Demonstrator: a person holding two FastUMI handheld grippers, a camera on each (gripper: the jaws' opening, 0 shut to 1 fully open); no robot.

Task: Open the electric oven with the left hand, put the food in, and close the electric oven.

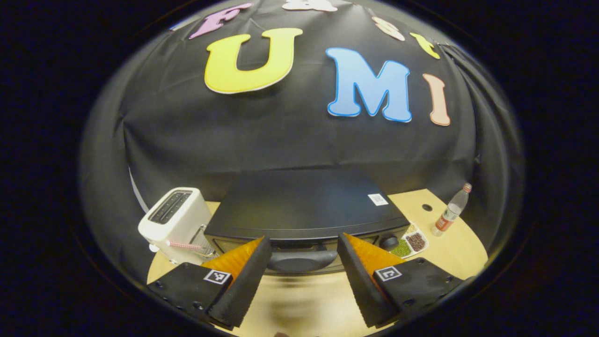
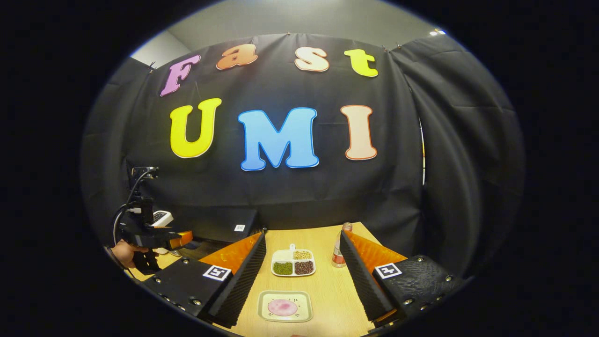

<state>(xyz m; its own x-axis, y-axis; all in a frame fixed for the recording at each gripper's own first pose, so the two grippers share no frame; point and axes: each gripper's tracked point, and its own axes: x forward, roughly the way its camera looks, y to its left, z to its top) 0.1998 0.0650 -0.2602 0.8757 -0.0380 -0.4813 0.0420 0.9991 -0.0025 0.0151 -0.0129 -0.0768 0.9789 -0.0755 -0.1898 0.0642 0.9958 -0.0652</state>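
The oven point(image 1: 304, 206) stands at the back of the desk point(image 1: 304, 299) against the booth wall, door closed. Its door handle point(image 1: 302, 260) sits along the upper front edge, facing the left gripper point(image 1: 304, 257). The left gripper is spread wide, its fingers flanking the handle at either end and not yet touching it. The food, a pink slice on a small square plate point(image 2: 285, 306), lies on the desk well to the right of the oven, directly below the right gripper point(image 2: 303, 267), which is also spread and holds nothing.

Risks at this stage, as a judgement: the handle is rounded and dark against a dark door, so a closure set too high or too shallow may slip off instead of pulling the door down. A pull made off-centre may drag the oven forward on the desk.

Surroundings: a white toaster point(image 1: 175, 222) stands just beside the oven's left side, near the left finger's path. A control knob point(image 1: 388, 242) sits at the oven's right front. A divided dish of beans point(image 2: 293, 262) lies between the plate and the wall, and a bottle point(image 2: 338, 250) stands just beside it; both border the route from plate to oven.
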